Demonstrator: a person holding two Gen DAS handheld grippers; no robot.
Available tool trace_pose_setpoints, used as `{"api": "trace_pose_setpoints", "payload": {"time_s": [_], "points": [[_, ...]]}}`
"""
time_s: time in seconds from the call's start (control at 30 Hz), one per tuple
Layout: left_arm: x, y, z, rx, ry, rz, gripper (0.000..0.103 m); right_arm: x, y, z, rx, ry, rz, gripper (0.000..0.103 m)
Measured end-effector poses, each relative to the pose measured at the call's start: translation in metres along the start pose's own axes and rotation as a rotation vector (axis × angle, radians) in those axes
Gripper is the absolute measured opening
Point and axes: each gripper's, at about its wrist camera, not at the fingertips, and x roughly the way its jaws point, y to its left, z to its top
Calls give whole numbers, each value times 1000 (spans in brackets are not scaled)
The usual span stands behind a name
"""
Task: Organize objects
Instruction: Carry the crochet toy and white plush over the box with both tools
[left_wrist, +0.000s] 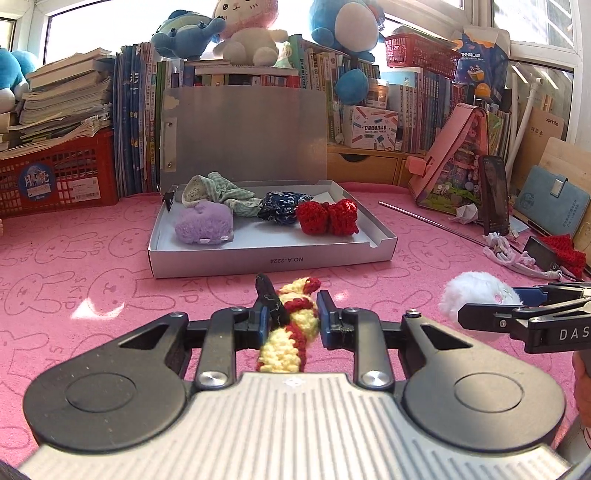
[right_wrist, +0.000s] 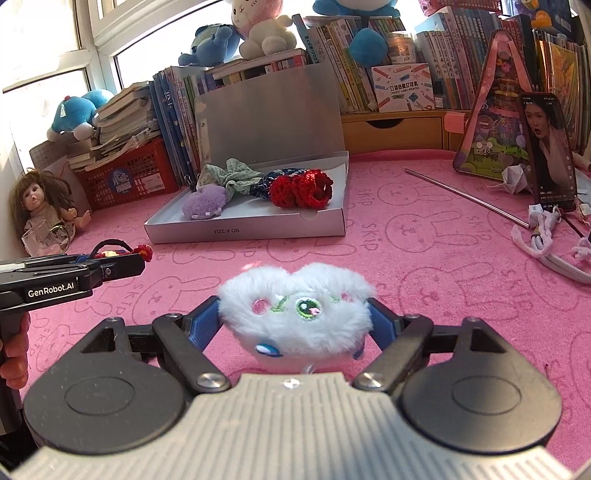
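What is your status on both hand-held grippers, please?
Left hand-held gripper shut on crochet hair tie. Right hand-held gripper shut on white fluffy plush. Box ahead, path clear.

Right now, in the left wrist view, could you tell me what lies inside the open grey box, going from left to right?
Purple fuzzy piece → dark blue patterned scrunchie → red crocheted scrunchie. I left out the green checked cloth, since it stretches behind the others.

Box ahead, books behind

I see the open shallow grey cardboard box (left_wrist: 207, 258) on the pink bunny-print table (left_wrist: 74, 295), four small fabric accessories inside; rows of upright books (left_wrist: 136, 122) behind it.
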Motion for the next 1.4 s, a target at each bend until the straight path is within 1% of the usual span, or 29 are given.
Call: {"api": "trace_pose_setpoints", "payload": {"time_s": [0.37,0.6,0.83,0.97,1.03,1.13,1.27,1.4], "points": [[21,24,33,-30,-34,44,30,23,5,40,-14,-37,-19,83],[41,39,64,-75,-72,38,30,46,2,73,4,-46,-29,83],[71,54,89,-97,-76,49,30,70,4,100,13,-56,-40,83],[89,62,96,-102,-77,76,30,87,0,116,44,-49,-32,83],[101,65,98,-106,-80,107,30,95,-2,123,63,-45,-28,83],[123,66,99,-86,-67,157,30,111,-5,128,85,-36,-32,83],[147,73,98,-96,-44,172,30,136,-7,128,110,-8,-56,83],[161,78,99,-87,-41,177,30,153,-5,133,112,-10,-74,83]]}}
